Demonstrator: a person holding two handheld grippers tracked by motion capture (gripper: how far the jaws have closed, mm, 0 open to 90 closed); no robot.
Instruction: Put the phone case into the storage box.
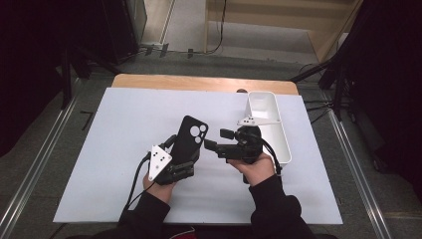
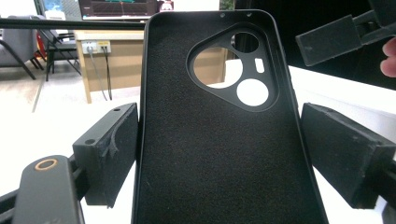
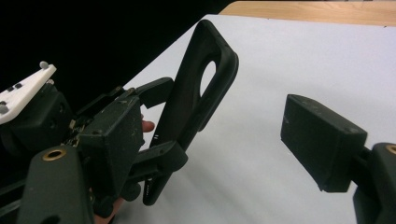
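Black pads of the left gripper stand at either side of a black phone case, seen close up in the left gripper view. The case's inner felt-like face is turned to that camera, camera cut-out at the top. Left pad touches the case's edge; right pad sits right against the other edge, so the left gripper is clamped on the case across its width.

High view: left gripper is held in the person's left hand over the white mat. The case rises from its jaws, tilted away from the person, lens openings uppermost.

Right gripper, in the right hand, points leftward toward the case. Its jaws stand apart with nothing between them; released. Its tips lie just beside the case's right edge, apart from it as far as I can tell.

Right gripper view: the case stands edge-on and slanted, left of the gap between the right gripper's pads.

White bin sits at the mat's right side, behind the right gripper. Wooden table edge shows beyond the mat.
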